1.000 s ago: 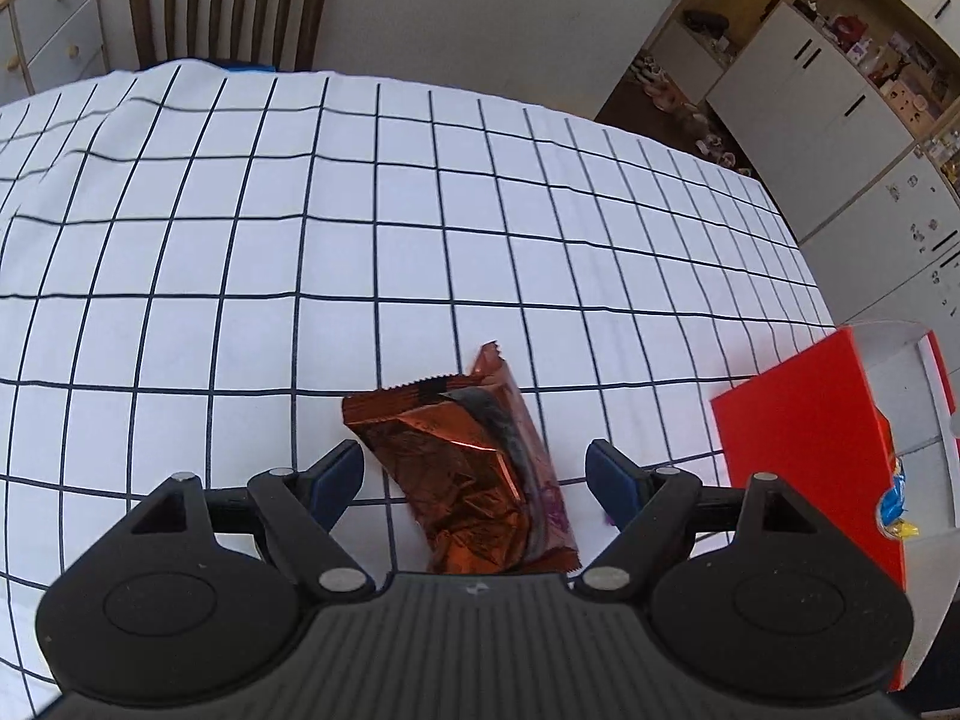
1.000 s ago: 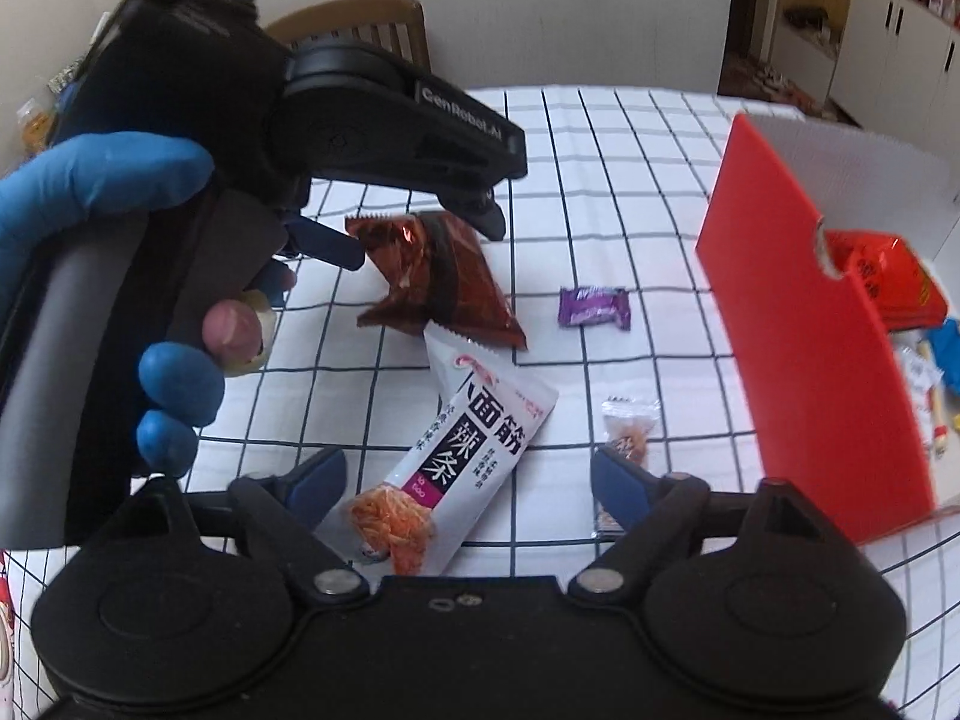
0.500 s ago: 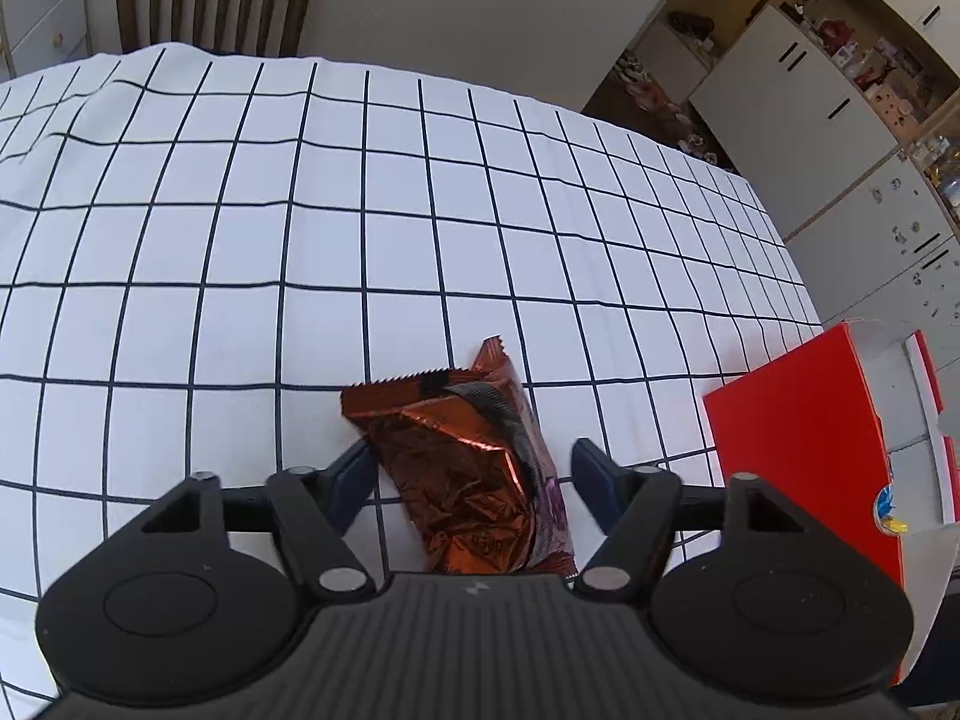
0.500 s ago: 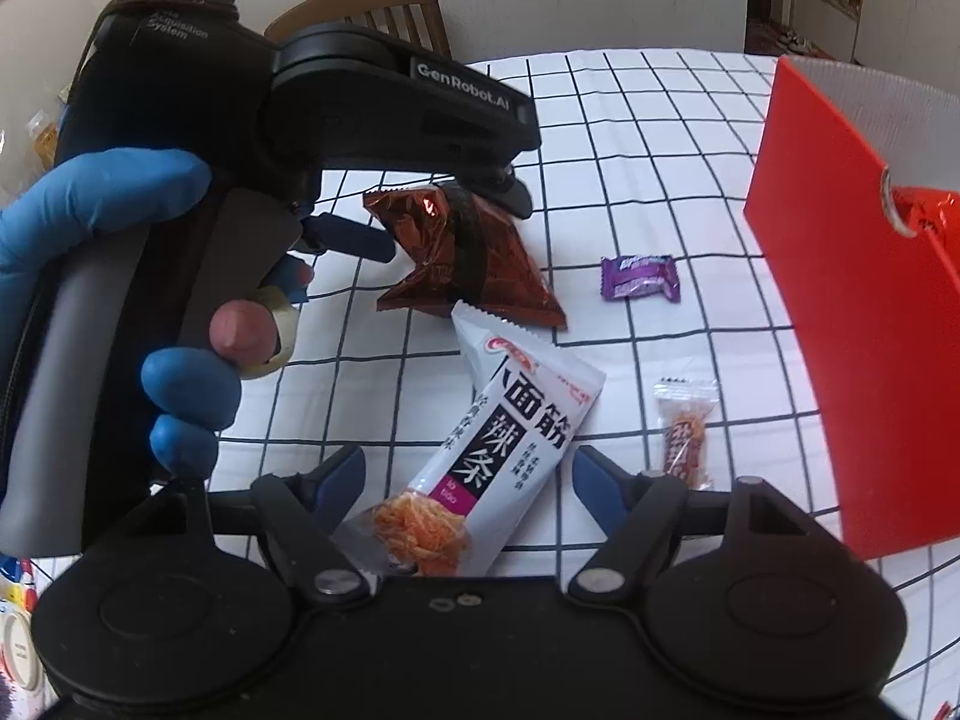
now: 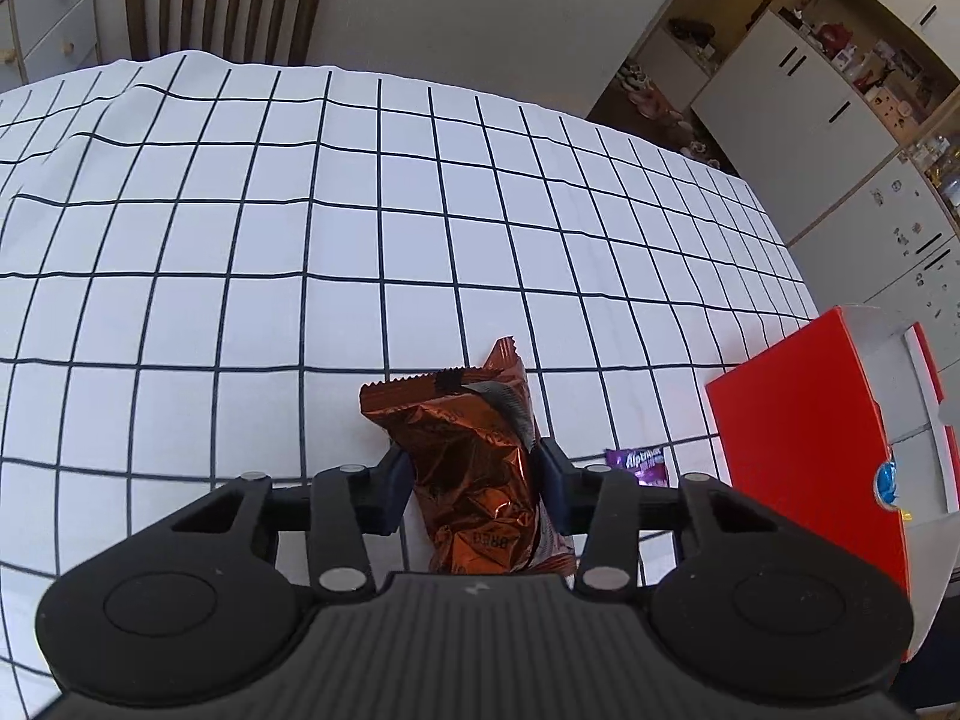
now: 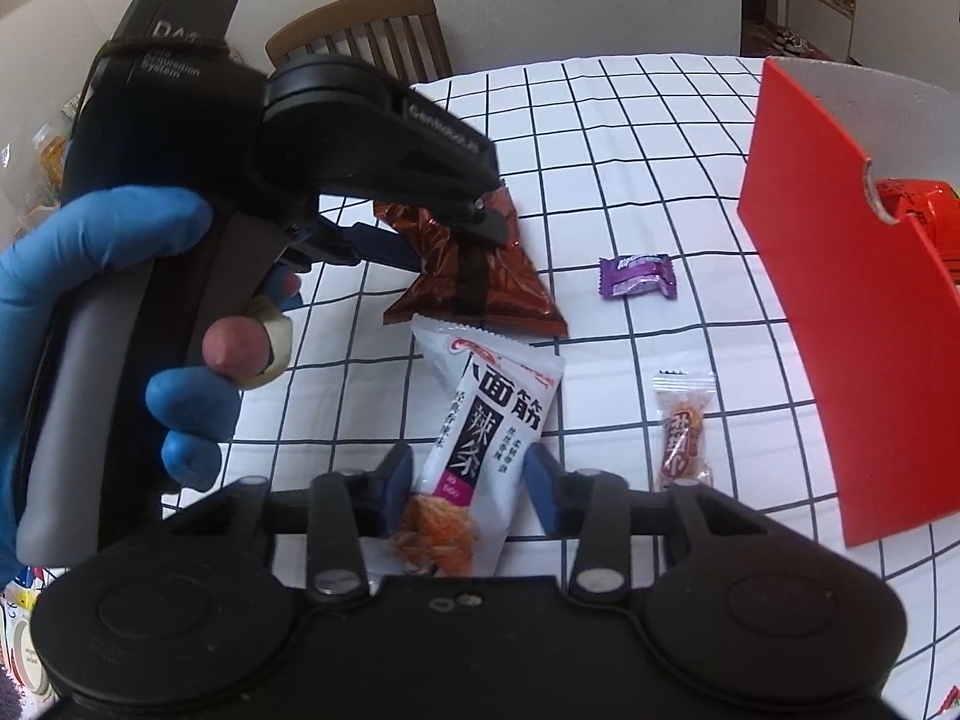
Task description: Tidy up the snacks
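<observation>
On a grid-patterned table [image 5: 240,276], the left tool [image 5: 474,474] is closing, its blue pads pressing both sides of a crinkled copper snack packet [image 5: 474,456] at lower centre. The right tool [image 6: 468,480] is closing around a white snack pouch [image 6: 486,432], pads touching its edges. A red box [image 6: 840,312] stands at the right.

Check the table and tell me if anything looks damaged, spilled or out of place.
Nothing looks damaged or spilled. Four snacks lie loose outside the red box: the copper bag between the closing left gripper, the white packet between the closing right gripper, a purple candy and a small orange candy.
</observation>
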### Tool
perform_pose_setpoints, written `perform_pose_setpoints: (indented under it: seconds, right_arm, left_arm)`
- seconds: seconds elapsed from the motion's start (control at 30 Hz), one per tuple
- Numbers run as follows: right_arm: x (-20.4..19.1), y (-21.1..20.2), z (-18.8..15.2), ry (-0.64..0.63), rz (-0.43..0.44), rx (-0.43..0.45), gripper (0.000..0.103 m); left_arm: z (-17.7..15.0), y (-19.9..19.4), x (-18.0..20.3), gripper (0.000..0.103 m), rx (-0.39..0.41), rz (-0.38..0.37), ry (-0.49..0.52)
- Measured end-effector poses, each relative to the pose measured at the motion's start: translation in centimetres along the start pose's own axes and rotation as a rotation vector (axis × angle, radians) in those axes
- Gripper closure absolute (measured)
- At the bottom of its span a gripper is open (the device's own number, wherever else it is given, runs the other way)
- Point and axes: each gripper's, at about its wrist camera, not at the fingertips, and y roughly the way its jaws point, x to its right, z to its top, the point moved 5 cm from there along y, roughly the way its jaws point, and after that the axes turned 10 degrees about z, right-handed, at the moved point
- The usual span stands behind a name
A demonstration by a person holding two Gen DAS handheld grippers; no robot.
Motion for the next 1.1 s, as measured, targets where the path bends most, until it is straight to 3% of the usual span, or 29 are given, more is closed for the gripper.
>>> perform_pose_setpoints:
  seconds: [0.17,0.63,1.1]
  right_arm:
    - [0.0,-0.7,-0.4,0.001,-0.007,-0.014,0.089]
    - [0.0,-5.3,-2.2,-0.035,-0.035,0.036,0.091]
    - [0.7,-12.8,-2.8,-0.023,-0.03,0.149,0.092]
  left_arm:
    - [-0.9,-1.1,-0.3,0.062,0.009,0.006,0.008]
    - [-3.2,-6.2,-1.0,0.062,0.046,0.017,-0.008]
    - [-6.3,-12.5,1.4,0.062,0.087,-0.012,0.032]
